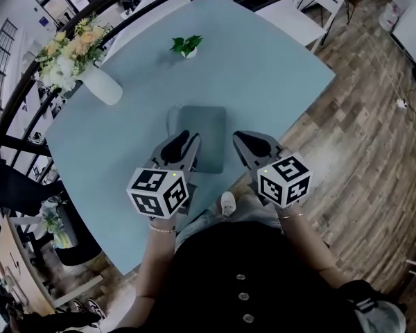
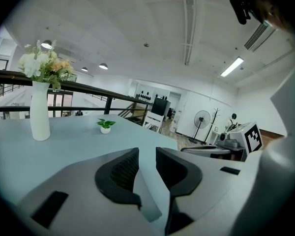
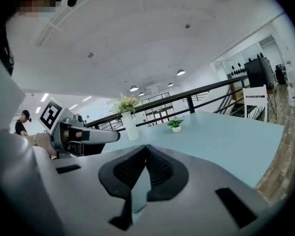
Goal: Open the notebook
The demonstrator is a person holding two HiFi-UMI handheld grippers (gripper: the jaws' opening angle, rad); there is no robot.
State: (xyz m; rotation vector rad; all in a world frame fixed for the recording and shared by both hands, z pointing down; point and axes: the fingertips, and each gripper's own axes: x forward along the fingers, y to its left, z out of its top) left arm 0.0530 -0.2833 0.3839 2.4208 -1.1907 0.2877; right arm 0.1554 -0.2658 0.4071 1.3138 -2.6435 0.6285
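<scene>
The pale blue table (image 1: 277,68) bears a grey notebook (image 1: 204,127), seemingly closed, near its front edge. The left gripper (image 1: 182,144), jaws apart and empty, overlaps its left edge. The right gripper (image 1: 253,143), clenched on nothing, hangs just beside it.

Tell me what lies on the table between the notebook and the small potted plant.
Nothing: in the head view, only bare table separates the notebook from the plant.
</scene>
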